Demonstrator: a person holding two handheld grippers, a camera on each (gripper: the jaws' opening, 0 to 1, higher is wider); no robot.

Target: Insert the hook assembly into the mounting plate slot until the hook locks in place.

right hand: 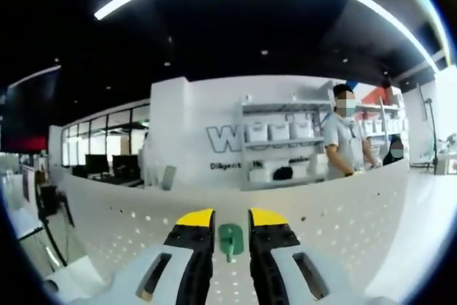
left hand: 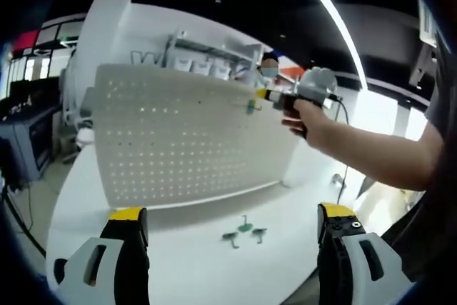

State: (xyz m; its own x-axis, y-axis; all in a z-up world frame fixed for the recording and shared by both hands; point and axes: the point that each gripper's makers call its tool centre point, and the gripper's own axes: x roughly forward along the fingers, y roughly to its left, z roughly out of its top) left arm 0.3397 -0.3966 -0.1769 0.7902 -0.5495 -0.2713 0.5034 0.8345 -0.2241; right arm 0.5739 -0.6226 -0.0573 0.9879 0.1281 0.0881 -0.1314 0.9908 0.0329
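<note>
Left gripper view. Left hand-held gripper (left hand: 232, 228): two yellow-tipped jaws rising from the bottom, set wide apart, nothing between them. White worktop (left hand: 178, 255): carries an upright white pegboard (left hand: 186, 141), a panel full of small holes, standing across the middle. Loose green hooks (left hand: 244, 232): a small cluster lying on the worktop in front of the pegboard, between the two jaws as seen and further off. Right hand-held gripper (left hand: 261, 95): held in a person's hand (left hand: 303, 116) coming in from the right, its yellow-tipped nose at the pegboard's upper right part. Green hook (left hand: 251, 107): at that nose, right against the board's face; whether it sits in a hole I cannot tell. Cable: hangs down from the gripper body.

Right gripper view. Right hand-held gripper (right hand: 230, 223): jaws drawn close together, clamped on the green hook (right hand: 230, 239), which stands upright between the yellow tips. Pegboard (right hand: 343, 212): directly behind the hook, spanning the lower part of the view. Background: white shelving (right hand: 278, 141) with bins, a wall with large lettering, and a person (right hand: 341, 141) standing beyond the board.
</note>
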